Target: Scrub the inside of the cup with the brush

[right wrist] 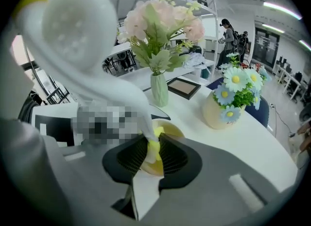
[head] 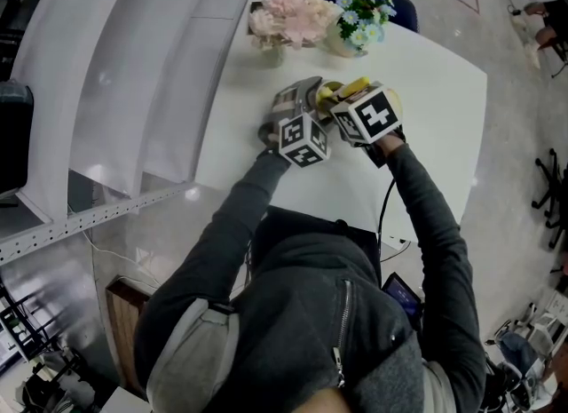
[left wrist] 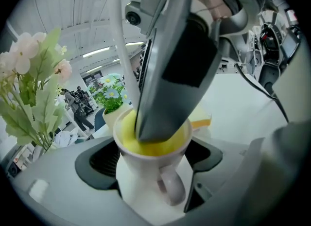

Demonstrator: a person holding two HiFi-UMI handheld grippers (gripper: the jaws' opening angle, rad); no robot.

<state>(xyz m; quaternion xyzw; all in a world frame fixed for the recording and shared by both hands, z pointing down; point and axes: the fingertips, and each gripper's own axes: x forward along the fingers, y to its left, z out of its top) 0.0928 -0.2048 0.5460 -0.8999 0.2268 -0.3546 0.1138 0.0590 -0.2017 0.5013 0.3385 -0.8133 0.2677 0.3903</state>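
A white cup [left wrist: 146,181] with a yellow inside stands upright between the jaws of my left gripper [left wrist: 153,159], which is shut on it, handle toward the camera. The brush [right wrist: 151,147] has a white curved handle and a yellow head; my right gripper [right wrist: 153,154] is shut on it. That gripper's grey jaw reaches down into the cup's mouth, and the cup's rim [right wrist: 167,130] shows just beyond the jaws. In the head view both grippers, left [head: 300,129] and right [head: 364,111], meet over the white table [head: 444,100], with a bit of yellow of the cup [head: 330,94] between them.
A vase of pink flowers [head: 284,16] and a pot of blue and white daisies [head: 359,22] stand at the table's far edge. A dark picture frame [right wrist: 183,88] lies near the vase. A yellow sponge-like block [left wrist: 201,118] lies behind the cup. White shelving [head: 133,74] borders the left.
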